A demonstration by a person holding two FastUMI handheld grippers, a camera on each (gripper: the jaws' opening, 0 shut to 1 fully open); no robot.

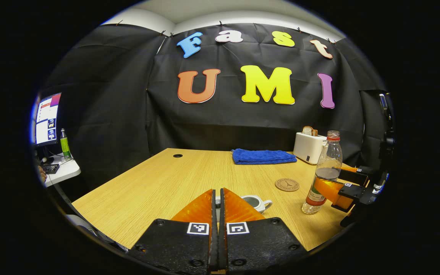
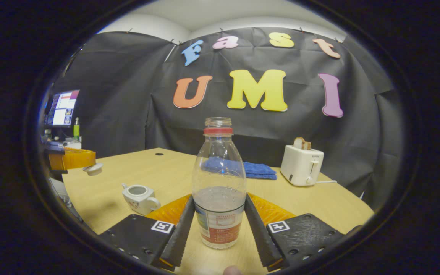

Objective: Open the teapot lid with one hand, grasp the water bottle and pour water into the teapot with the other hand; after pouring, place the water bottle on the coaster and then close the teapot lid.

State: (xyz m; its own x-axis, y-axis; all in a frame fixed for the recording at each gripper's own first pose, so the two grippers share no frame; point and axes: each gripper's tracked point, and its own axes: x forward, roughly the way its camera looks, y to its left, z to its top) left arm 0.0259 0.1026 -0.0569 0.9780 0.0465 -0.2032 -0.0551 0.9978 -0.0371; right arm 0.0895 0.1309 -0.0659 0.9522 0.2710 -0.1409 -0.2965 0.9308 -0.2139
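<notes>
In the right gripper view, the right tool (image 2: 219,225) has its fingers (image 2: 180,229) spread to either side of the water bottle (image 2: 219,183), pressing on its labelled lower part; the uncapped bottle stands upright on the bench (image 2: 334,206), partly filled. Ahead and to the left of that tool sits the white teapot (image 2: 139,198) with its top uncovered. Farther left, the left tool (image 2: 90,168) holds the small lid (image 2: 93,169) in the air above the bench edge.

In the left gripper view, the left tool (image 1: 217,198) has its fingers drawn almost together, a sliver of the lid between them. The teapot (image 1: 256,202) lies just beyond its tips, the round coaster (image 1: 287,185) farther ahead to the right, the bottle (image 1: 324,173) beyond that. A blue towel (image 1: 264,156) and a toaster (image 1: 309,147) lie at the bench's far side.
</notes>
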